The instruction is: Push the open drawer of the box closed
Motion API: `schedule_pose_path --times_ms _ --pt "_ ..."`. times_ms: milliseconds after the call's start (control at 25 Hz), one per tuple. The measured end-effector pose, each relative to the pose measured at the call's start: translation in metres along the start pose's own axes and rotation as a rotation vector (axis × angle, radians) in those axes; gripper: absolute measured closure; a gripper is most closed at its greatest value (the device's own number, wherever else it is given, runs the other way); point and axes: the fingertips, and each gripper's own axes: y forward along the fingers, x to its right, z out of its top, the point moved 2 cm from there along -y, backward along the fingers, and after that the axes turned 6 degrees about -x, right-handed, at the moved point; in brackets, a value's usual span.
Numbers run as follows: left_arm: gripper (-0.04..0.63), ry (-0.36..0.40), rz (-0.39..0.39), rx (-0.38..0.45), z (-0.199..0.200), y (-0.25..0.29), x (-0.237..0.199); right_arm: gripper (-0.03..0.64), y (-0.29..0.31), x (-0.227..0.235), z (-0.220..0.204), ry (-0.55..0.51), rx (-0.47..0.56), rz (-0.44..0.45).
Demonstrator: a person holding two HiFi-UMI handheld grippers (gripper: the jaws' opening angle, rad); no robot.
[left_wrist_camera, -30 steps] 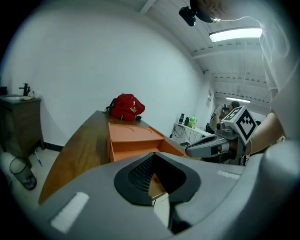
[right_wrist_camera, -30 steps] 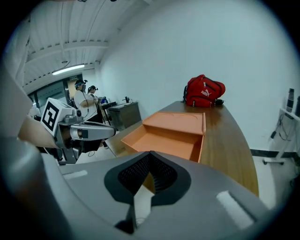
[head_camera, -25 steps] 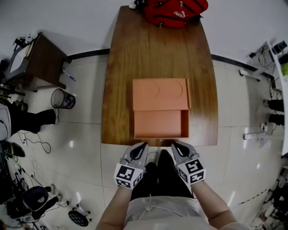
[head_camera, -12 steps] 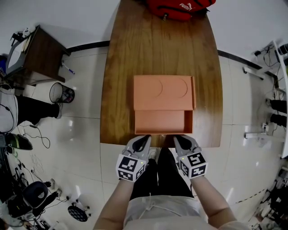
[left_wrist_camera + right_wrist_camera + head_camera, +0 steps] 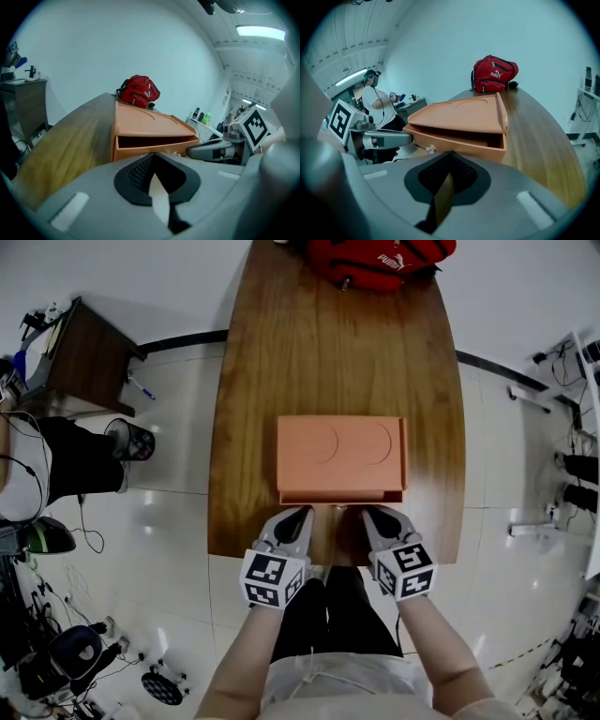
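An orange box (image 5: 340, 454) lies in the middle of the wooden table (image 5: 262, 381). Its drawer (image 5: 339, 497) sticks out only a narrow strip toward me, with a dark gap under the lid in the left gripper view (image 5: 154, 149) and in the right gripper view (image 5: 459, 143). A small clear knob (image 5: 430, 149) sits on the drawer front. My left gripper (image 5: 300, 514) is shut, its tip at the drawer front's left part. The right gripper (image 5: 372, 514) is also shut, its tip at the front's right part. Neither holds anything.
A red bag (image 5: 380, 259) rests at the table's far end. On the floor to the left are a wire waste bin (image 5: 131, 442), a dark side desk (image 5: 80, 362) and a seated person (image 5: 56, 465). The table's near edge runs just below the grippers.
The drawer has slid into the box from wide open to nearly shut. Both grippers moved forward over the table edge with it.
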Motion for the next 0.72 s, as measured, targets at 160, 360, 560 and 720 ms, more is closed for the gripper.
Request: schedule_pose_path --times_ms 160,360,560,720 --pt "0.588 -0.021 0.013 0.01 0.009 0.009 -0.008 0.616 0.009 0.007 0.01 0.004 0.004 0.006" --pt "0.588 0.007 0.036 0.01 0.016 0.015 -0.013 0.616 0.015 0.011 0.016 0.003 0.009 0.02" --pt "0.588 0.005 0.032 0.002 0.016 0.013 -0.008 0.615 0.008 0.016 0.016 0.043 0.019 0.021" --pt "0.588 0.038 -0.002 0.067 0.032 -0.009 0.01 0.617 -0.015 0.005 0.03 0.024 0.08 0.023"
